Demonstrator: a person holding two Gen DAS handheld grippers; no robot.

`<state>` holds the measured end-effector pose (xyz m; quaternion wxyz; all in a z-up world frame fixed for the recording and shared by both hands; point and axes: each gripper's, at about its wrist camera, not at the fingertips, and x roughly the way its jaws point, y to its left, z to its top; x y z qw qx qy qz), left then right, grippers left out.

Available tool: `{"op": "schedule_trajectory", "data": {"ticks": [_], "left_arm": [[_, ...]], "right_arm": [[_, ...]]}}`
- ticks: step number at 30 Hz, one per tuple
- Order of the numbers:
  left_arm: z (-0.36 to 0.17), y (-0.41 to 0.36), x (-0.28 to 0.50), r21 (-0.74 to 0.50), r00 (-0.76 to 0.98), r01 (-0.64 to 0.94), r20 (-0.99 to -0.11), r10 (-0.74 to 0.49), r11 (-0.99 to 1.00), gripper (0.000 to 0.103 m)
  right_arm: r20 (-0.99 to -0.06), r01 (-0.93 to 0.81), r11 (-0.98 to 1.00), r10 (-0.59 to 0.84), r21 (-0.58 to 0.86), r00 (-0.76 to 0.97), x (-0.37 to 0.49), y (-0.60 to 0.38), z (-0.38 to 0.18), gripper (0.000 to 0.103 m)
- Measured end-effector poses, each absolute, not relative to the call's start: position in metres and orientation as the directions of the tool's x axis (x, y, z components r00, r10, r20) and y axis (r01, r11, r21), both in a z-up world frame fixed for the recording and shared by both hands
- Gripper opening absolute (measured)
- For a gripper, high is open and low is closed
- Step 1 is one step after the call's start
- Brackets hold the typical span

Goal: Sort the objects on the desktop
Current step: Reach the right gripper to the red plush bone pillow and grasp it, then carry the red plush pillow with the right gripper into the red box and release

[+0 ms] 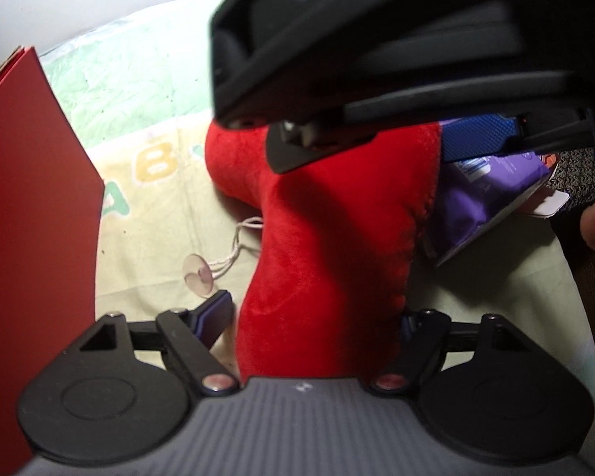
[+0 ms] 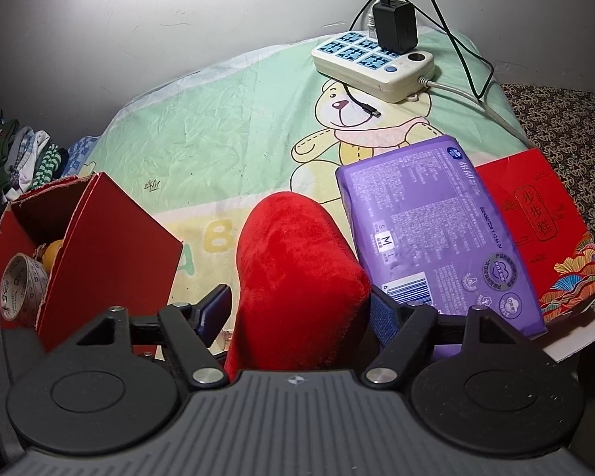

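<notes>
Both grippers straddle one red plush (image 2: pixel 293 277) lying on the bear-print sheet (image 2: pixel 218 131): left gripper (image 1: pixel 317 317) and right gripper (image 2: pixel 297 305) each have jaws spread wide around it, whether the pads press in, can't tell. Purple pack (image 2: pixel 436 230) touches the plush, leaning on a red box (image 2: pixel 535 214); open red carton (image 2: pixel 107 238) with tape roll (image 2: pixel 22 289) sits opposite, power strip (image 2: pixel 373 63) far back.
</notes>
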<state>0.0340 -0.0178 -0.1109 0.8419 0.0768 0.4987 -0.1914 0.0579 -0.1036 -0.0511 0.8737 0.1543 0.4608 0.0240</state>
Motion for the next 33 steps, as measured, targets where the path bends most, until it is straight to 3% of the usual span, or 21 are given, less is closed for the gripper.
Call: {"op": "schedule_trajectory", "data": {"ticks": [5,8,13,15,17,20,24,29,33], "left_arm": [[-0.107,-0.022,0.031,-0.046,0.447,0.425,-0.858,-0.253,0.904,0.063],[-0.105,-0.020,0.029,-0.048,0.453,0.430,-0.853,-0.261,0.902,0.062],[-0.105,-0.018,0.030,-0.052,0.460,0.429,-0.847,-0.268,0.902,0.060],[-0.105,-0.023,0.027,-0.023,0.474,0.442,-0.843,-0.255,0.897,0.060],[-0.105,-0.028,0.023,0.013,0.492,0.452,-0.837,-0.238,0.892,0.058],[-0.096,-0.031,0.021,0.027,0.508,0.452,-0.829,-0.233,0.892,0.056],[-0.073,-0.030,0.011,0.045,0.551,0.467,-0.796,-0.251,0.883,0.056],[-0.026,-0.028,-0.012,0.082,0.645,0.465,-0.713,-0.274,0.882,0.056],[0.019,-0.012,-0.031,0.134,0.751,0.419,-0.608,-0.259,0.898,0.056]], "right_arm": [[-0.799,0.095,0.956,0.175,0.278,0.575,0.057,-0.103,-0.053,0.061],[-0.791,0.082,0.956,0.183,0.282,0.584,0.054,-0.103,-0.049,0.056],[-0.791,0.051,0.963,0.187,0.266,0.582,0.055,-0.098,-0.049,0.057],[-0.796,0.058,0.961,0.188,0.269,0.575,0.059,-0.097,-0.052,0.072],[-0.804,0.072,0.958,0.190,0.276,0.563,0.061,-0.096,-0.057,0.078],[-0.808,0.081,0.968,0.152,0.239,0.570,0.058,-0.094,-0.059,0.064],[-0.770,0.077,0.957,0.175,0.279,0.613,0.047,-0.101,-0.045,0.055],[-0.698,0.064,0.957,0.159,0.282,0.698,0.021,-0.100,-0.010,0.054],[-0.576,0.002,0.956,0.175,0.293,0.798,-0.004,-0.094,0.032,0.055]]}}
